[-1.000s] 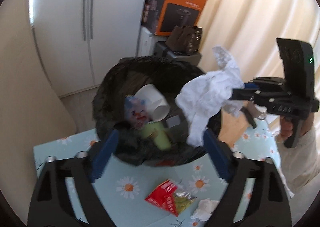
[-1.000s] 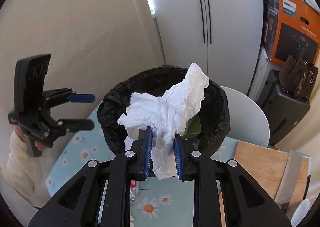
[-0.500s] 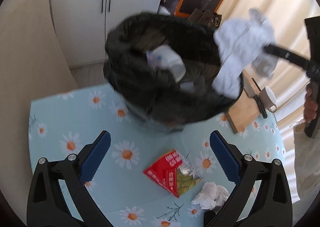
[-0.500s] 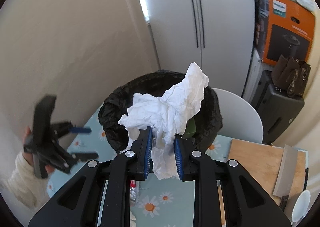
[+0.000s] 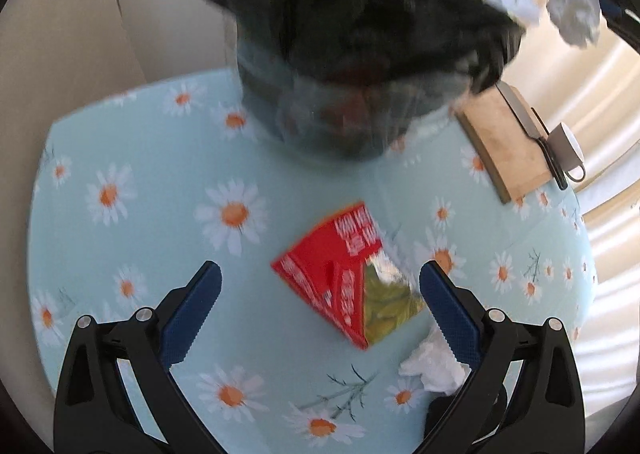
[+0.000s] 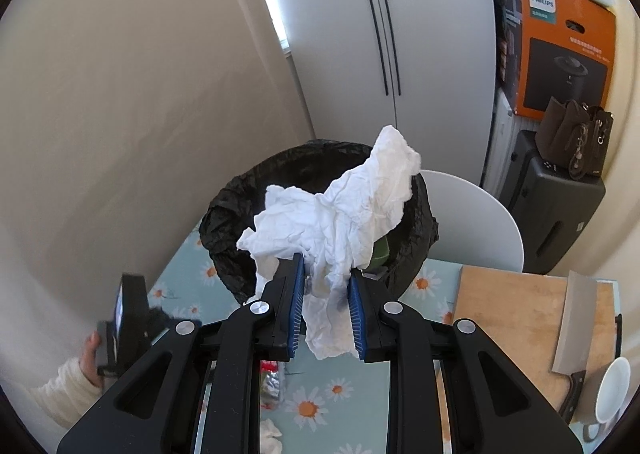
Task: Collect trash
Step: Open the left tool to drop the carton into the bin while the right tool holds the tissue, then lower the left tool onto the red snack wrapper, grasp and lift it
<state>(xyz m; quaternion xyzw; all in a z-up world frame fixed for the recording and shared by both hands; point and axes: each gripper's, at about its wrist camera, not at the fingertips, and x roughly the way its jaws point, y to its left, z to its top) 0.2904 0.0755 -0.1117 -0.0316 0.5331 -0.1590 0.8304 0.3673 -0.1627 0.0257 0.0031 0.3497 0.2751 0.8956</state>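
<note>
Right gripper is clamped on a light, limp crumpled tissue before the black-lined bin at 12 o'clock; left gripper, jaws wide, straddles the thin, crinkly red wrapper, best pinched at an edge.

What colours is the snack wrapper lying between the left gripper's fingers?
The flat foil snack wrapper is red with white lettering, with a yellow-green and silver corner. Left wrist view shows it best.
</note>
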